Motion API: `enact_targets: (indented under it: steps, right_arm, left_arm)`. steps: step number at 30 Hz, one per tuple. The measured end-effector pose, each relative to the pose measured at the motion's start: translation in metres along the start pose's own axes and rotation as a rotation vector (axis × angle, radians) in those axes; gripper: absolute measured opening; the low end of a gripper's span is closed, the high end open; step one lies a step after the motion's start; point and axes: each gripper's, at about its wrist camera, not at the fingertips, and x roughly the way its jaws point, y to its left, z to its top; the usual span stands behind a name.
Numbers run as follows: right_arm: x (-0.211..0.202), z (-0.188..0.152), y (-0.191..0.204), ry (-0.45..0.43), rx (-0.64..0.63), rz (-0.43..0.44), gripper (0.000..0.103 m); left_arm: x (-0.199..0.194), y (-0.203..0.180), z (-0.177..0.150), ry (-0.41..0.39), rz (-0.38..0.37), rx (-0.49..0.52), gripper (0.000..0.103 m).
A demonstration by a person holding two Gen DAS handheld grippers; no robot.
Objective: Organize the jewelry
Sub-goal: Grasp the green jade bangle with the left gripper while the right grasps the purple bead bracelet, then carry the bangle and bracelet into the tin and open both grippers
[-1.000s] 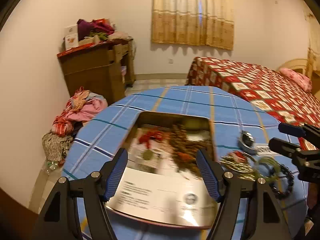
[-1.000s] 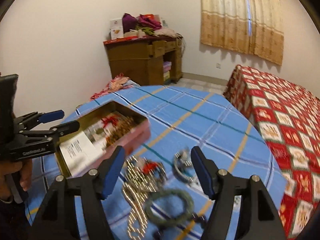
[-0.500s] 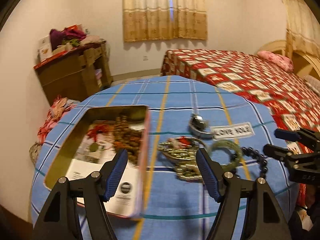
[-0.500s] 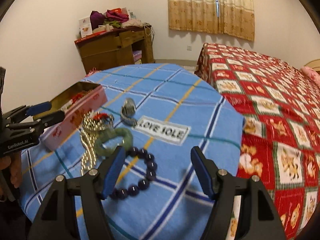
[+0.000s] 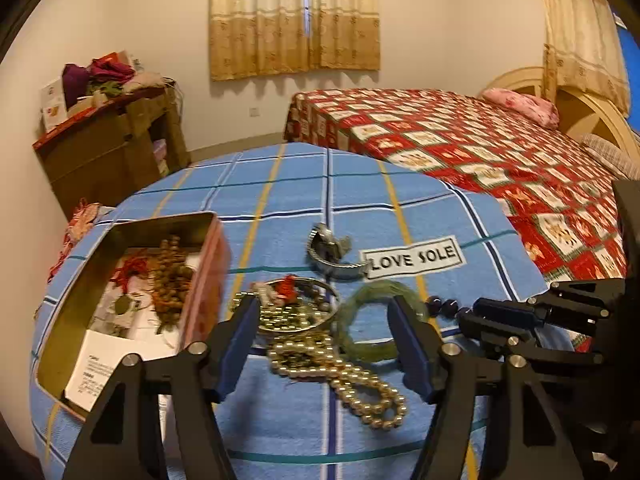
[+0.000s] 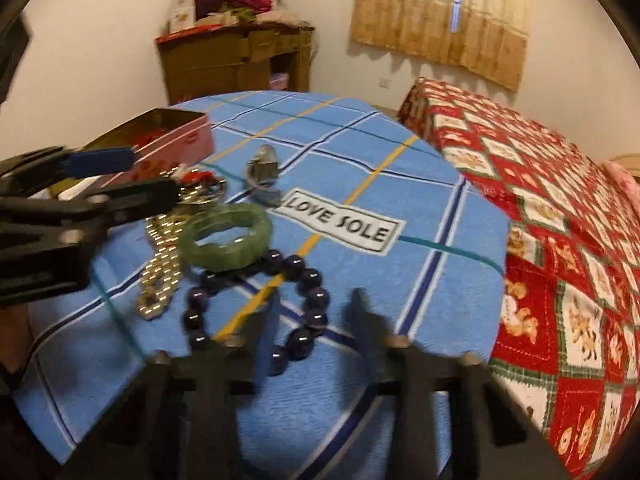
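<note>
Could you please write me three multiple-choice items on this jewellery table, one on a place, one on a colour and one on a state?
1. Where does the green stone bangle lie?
A in the pink rectangular metal tin
B on the blue checked tablecloth, beside the gold bead necklace
C on the bed

2. What colour is the round-bead bracelet?
A dark purple
B white
C orange

3. How is the tin?
A lidded
B open, holding jewellery
C overturned

Answers:
B, it rests on the cloth next to the necklace.
A, its beads look dark purple.
B, brown beads show inside and no lid is on it.
</note>
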Motion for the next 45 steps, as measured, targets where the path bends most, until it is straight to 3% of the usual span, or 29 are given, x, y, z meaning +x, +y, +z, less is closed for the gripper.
enact_targets:
  steps: [2, 9, 12, 26, 29, 37, 41, 45]
  right_arm:
    - [-0.007, -0.004, 0.001, -0.006, -0.034, -0.040, 0.015]
    - [-0.013, -0.012, -0.020, -0.008, 0.028, -0.087, 0.015]
    - [-0.010, -0.010, -0.018, -0.011, 0.029, -0.091, 0.016]
    - [-0.009, -0.011, -0.020, -0.023, 0.054, -0.069, 0.016]
    - [-0.010, -0.010, -0.019, -0.016, 0.050, -0.075, 0.016]
    - [-0.009, -0.011, -0.018, -0.028, 0.051, -0.080, 0.017]
    - [-0.010, -0.011, -0.017, -0.031, 0.045, -0.078, 0.017]
    - [-0.012, -0.012, -0.016, -0.044, 0.047, -0.061, 0.016]
  left_arm:
    - [0.002, -0.005, 0.000, 0.006, -0.037, 0.006, 0.057]
    - [0.013, -0.031, 0.001, 0.049, -0.108, 0.078, 0.046]
    - [0.015, -0.037, 0.003, 0.061, -0.136, 0.087, 0.045]
    - [0.017, -0.052, 0.006, 0.075, -0.159, 0.139, 0.045]
    - [0.020, -0.055, 0.004, 0.091, -0.171, 0.150, 0.038]
    - [0.027, -0.060, 0.002, 0.138, -0.218, 0.163, 0.033]
    - [0.029, -0.055, 0.002, 0.146, -0.229, 0.139, 0.008]
    - [0.026, -0.049, 0.002, 0.139, -0.223, 0.118, 0.006]
